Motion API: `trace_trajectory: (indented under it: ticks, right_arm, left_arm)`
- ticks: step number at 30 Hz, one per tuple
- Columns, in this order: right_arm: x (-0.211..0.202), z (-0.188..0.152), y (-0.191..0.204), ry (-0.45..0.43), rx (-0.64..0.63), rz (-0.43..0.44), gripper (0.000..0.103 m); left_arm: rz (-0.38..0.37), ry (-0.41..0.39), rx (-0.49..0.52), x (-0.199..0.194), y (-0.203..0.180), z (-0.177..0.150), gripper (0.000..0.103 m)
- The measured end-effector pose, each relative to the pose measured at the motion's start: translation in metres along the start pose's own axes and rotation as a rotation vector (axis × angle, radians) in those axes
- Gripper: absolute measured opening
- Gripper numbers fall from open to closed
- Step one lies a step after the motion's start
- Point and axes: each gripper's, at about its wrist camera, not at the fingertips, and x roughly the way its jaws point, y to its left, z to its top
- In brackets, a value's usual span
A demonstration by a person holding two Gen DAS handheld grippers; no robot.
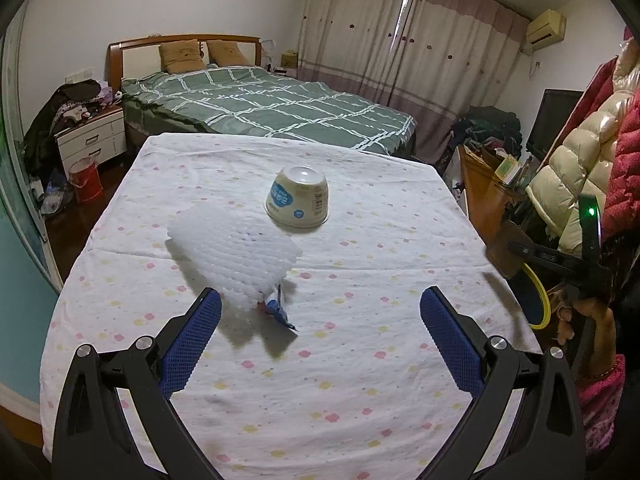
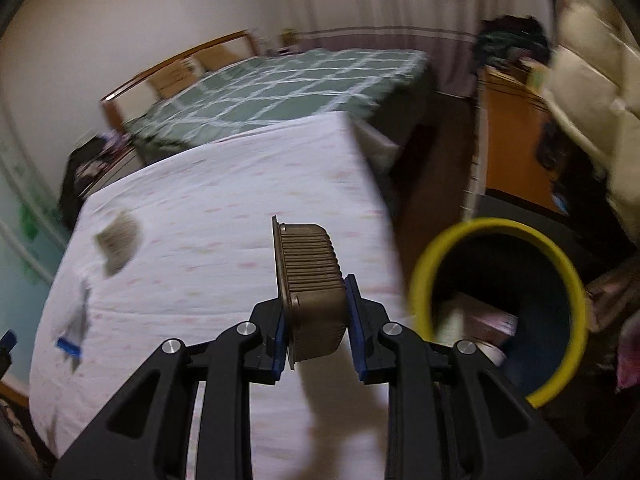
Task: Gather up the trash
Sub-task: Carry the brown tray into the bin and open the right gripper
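1. Worktop: covered in a spotted cloth; trash lies upon it.
2. Bin: yellow-rimmed, beside the worktop's right edge; some refuse already inside.
3. Bubble wrap: limp, light sheet near the left gripper, whose jaws stand wide apart and empty; pinch it at an edge.
4. Paper cup: upside down, mid-worktop; light, crushable; take by the sides.
5. Brown ribbed tray: clamped in the right gripper, above the worktop near the bin; thin, likely flexible.
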Motion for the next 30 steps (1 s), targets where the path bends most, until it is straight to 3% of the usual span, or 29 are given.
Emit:
trace_trajectory:
  ticks: [7, 12, 23, 30]
  right_arm:
    - [0.011, -0.011, -0.091, 0.028, 0.145, -0.146, 0.024]
    - [0.033, -0.021, -0.121, 0.076, 0.177, -0.188, 0.024]
    - [0.044, -0.023, -0.126, 0.09, 0.195, -0.168, 0.034]
    - [0.036, -0.02, -0.115, 0.07, 0.173, -0.155, 0.036]
  left_arm:
    - [0.004, 0.023, 0.014, 0.009, -0.012, 0.001, 0.098]
    - [0.0, 0.043, 0.035, 0.017, -0.025, 0.001, 0.098]
    - [0.015, 0.055, 0.031, 0.023, -0.026, 0.007, 0.098]
    - [0.091, 0.063, -0.017, 0.025, 0.012, 0.012, 0.098]
